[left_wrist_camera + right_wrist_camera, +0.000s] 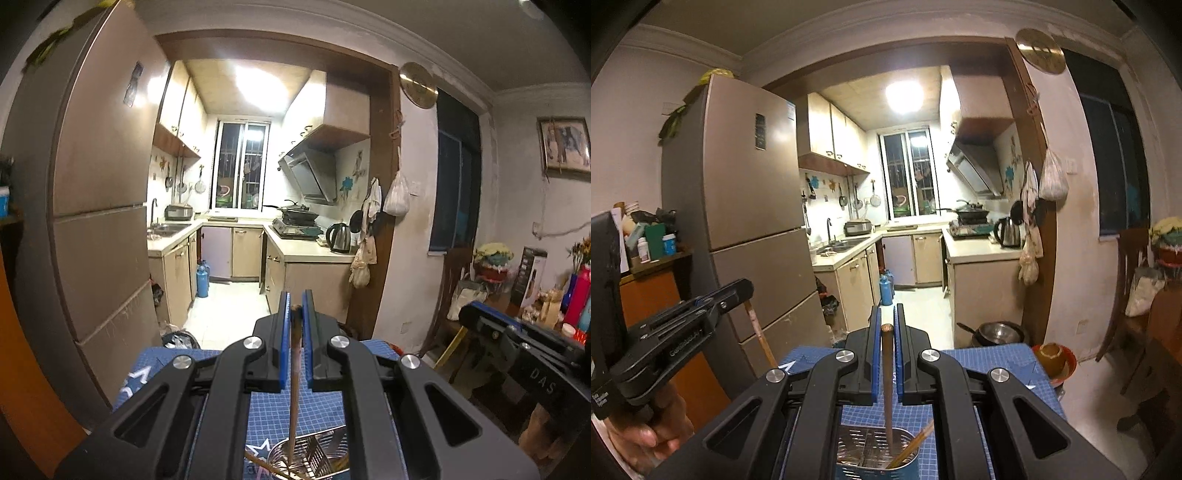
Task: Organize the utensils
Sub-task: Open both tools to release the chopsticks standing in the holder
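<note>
**Operator:** Left wrist view first: my left gripper has its blue-padded jaws nearly closed on a wooden chopstick, which stands upright between them, its top level with the fingertips. Its lower end reaches down into the metal utensil holder on the blue gridded mat covering the tabletop.

**Observer:** And the right side?

**Operator:** Much the same. My right gripper has its jaws drawn in around a second chopstick, held upright, its tip down inside the perforated utensil holder. Another chopstick leans at an angle in that holder, just beside the one I grip.

**Observer:** Can you see one gripper from the other?

**Operator:** Yes. From the right wrist, the left gripper sits off to my left, with its chopstick hanging below it. From the left wrist, the right gripper's body shows at the right edge.

**Observer:** Anything else nearby?

**Operator:** A small bowl at the mat's right edge, and a fridge behind.
</note>
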A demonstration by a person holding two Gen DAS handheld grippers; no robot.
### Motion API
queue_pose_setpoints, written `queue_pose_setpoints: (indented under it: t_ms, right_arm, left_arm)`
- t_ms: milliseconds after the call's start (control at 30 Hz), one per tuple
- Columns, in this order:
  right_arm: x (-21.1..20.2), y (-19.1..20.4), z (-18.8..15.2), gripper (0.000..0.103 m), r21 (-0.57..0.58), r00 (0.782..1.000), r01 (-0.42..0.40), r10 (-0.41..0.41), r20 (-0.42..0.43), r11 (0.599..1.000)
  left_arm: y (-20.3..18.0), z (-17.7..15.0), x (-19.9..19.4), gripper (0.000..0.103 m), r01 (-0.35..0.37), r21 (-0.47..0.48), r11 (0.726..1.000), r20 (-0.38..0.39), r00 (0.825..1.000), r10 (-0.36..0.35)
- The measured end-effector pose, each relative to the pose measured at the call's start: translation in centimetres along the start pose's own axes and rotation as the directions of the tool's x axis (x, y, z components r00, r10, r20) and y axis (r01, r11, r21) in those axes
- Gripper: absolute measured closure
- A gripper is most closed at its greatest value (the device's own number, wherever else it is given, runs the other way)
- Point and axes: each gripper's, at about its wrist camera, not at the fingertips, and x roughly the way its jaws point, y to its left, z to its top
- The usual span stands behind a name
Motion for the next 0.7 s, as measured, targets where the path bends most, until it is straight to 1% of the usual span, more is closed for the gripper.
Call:
queue_pose_setpoints:
  t_ms: [67, 200, 333, 433, 467, 533, 600, 700]
  right_arm:
    - [1.2, -0.3, -0.8, 0.095, 0.014, 1.0, 0.002, -0.002, -0.014, 1.0]
    - [2.9, -0.6, -2.4, 0.095, 0.027, 0.999, -0.01, 0.011, -0.049, 1.0]
    - [4.1, -0.5, -4.1, 0.095, 0.029, 0.996, -0.012, 0.014, -0.083, 1.0]
    - [4.7, -0.8, -4.7, 0.093, 0.043, 0.994, -0.017, 0.022, -0.105, 0.999]
    - [4.7, -1.0, -4.8, 0.09, 0.048, 0.994, -0.013, 0.018, -0.108, 0.999]
    - [4.2, -1.2, -4.8, 0.09, 0.041, 0.995, -0.001, 0.005, -0.102, 0.999]
    - [3.4, -1.7, -4.8, 0.09, 0.039, 0.996, 0.008, -0.005, -0.092, 0.999]
    - [1.5, -3.0, -4.5, 0.09, 0.057, 0.997, 0.016, -0.012, -0.076, 0.998]
  left_arm:
    - [0.7, -0.6, 0.7, 0.098, 0.011, -0.03, 0.999, -0.007, 1.0, -0.011]
    - [1.1, -2.1, 2.1, 0.098, 0.014, -0.045, 0.999, -0.041, 0.999, -0.016]
    - [1.0, -3.6, 3.1, 0.098, 0.02, -0.032, 0.999, -0.078, 0.997, -0.022]
    - [1.3, -3.7, 3.3, 0.097, 0.005, -0.035, 0.999, -0.088, 0.996, -0.008]
    - [1.5, -3.4, 3.0, 0.096, -0.002, -0.04, 0.999, -0.08, 0.997, -0.001]
    - [1.9, -2.7, 2.3, 0.09, -0.014, -0.053, 0.999, -0.057, 0.998, 0.011]
    - [2.5, -1.6, 0.6, 0.089, -0.026, -0.069, 0.997, -0.011, 1.0, 0.025]
    - [3.7, -0.7, -2.2, 0.083, -0.043, -0.104, 0.994, 0.051, 0.998, 0.049]
